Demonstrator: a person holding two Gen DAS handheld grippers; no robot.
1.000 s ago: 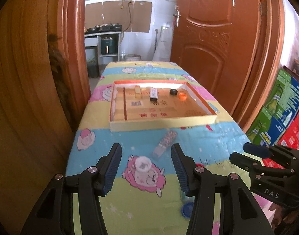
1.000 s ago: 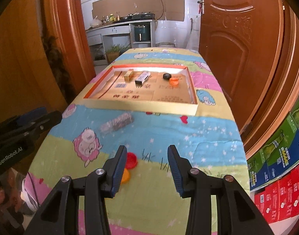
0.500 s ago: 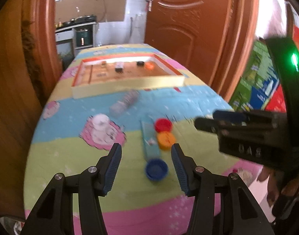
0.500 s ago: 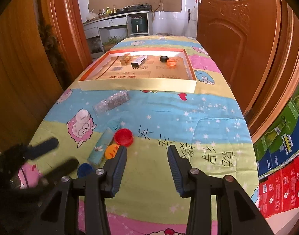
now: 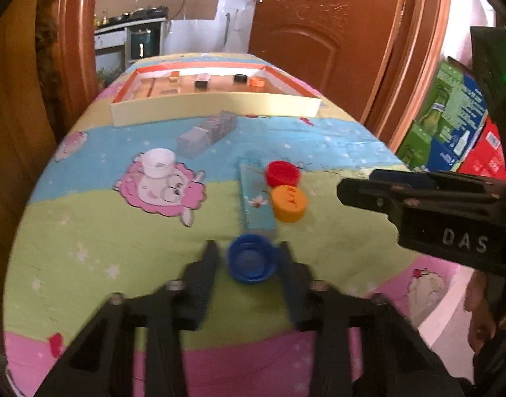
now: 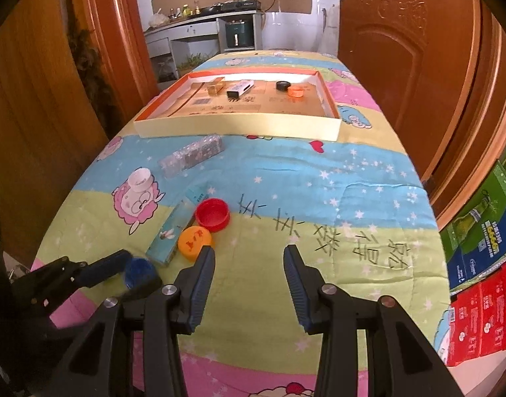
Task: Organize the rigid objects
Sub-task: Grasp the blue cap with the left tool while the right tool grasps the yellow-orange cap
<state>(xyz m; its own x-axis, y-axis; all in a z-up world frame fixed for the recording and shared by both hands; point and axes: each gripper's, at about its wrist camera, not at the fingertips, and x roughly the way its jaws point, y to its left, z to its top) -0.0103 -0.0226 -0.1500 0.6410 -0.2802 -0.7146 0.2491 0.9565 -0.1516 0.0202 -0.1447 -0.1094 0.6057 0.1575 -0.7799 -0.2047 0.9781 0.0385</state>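
Closing around the blue cap on the bench, left gripper jaws narrowed from wide; grasp begun, tray trip pending. Right gripper jaws apart, empty.

My left gripper: black frame, two fingers with dark ribbed pads, silver screw heads at the pivots, open triangular cut-outs in the arms. My right gripper: same black build, blue ribbed pads on the fingers, round silver screws at each joint. Seen side-on from the left camera, my right unit carries white "DAS" lettering on its black housing, small screws along the finger mount, and a green light on the body above.
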